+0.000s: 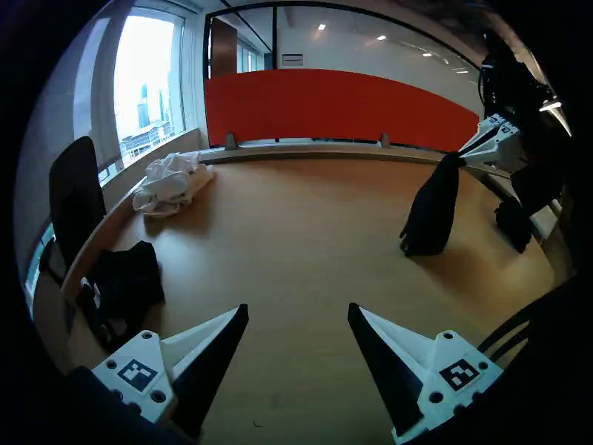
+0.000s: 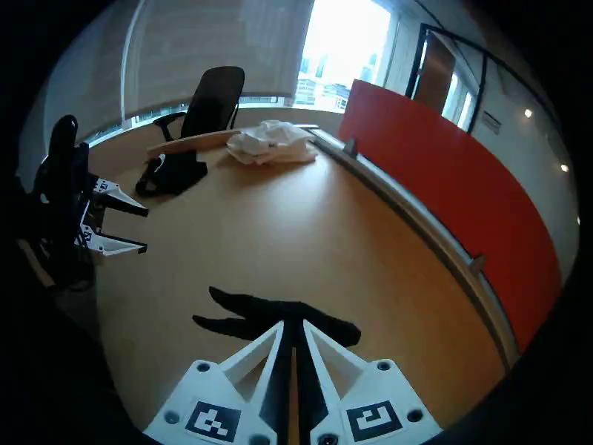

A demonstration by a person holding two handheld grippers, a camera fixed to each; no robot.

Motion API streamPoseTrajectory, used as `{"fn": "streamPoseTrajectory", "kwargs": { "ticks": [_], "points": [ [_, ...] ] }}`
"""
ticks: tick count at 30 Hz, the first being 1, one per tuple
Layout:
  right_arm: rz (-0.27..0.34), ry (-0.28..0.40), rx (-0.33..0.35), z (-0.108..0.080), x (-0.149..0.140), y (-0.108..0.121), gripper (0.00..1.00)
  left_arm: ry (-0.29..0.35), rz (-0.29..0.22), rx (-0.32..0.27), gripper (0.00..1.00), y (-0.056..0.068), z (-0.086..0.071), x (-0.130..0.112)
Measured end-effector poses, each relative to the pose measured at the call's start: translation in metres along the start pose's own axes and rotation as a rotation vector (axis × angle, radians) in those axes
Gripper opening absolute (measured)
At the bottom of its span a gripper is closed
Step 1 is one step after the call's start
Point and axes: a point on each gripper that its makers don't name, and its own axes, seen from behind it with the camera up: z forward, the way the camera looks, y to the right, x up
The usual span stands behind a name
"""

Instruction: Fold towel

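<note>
A black towel (image 1: 430, 211) hangs in a narrow bunch from my right gripper (image 1: 460, 155) at the far right of the wooden table (image 1: 296, 222), its lower end resting on the tabletop. In the right gripper view the same towel (image 2: 244, 311) spreads out just beyond my right gripper (image 2: 294, 324), whose fingers are shut on its edge. My left gripper (image 1: 296, 311) stands open low over the near table with nothing between its fingers. It also appears at the left of the right gripper view (image 2: 145, 231), open and apart from the towel.
A crumpled white cloth pile (image 1: 172, 182) lies at the table's far left corner. A black cloth (image 1: 122, 285) sits at the left edge, another dark bundle (image 1: 514, 222) at the right. A red partition (image 1: 333, 107) backs the table; a black chair (image 2: 211, 100) stands by the window.
</note>
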Motion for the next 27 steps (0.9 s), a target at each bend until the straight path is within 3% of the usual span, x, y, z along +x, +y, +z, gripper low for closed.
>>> {"fn": "streamPoseTrajectory", "kwargs": {
  "ticks": [9, 27],
  "points": [
    [-0.015, 0.000, -0.033, -0.010, 0.005, 0.016, 0.03, 0.014, 0.000, -0.008, 1.00, 0.003, 0.003, 0.008],
    [0.027, -0.016, -0.068, -0.045, -0.020, 0.056, 0.03, 0.015, -0.001, -0.014, 1.00, 0.008, 0.010, 0.011]
  ]
}}
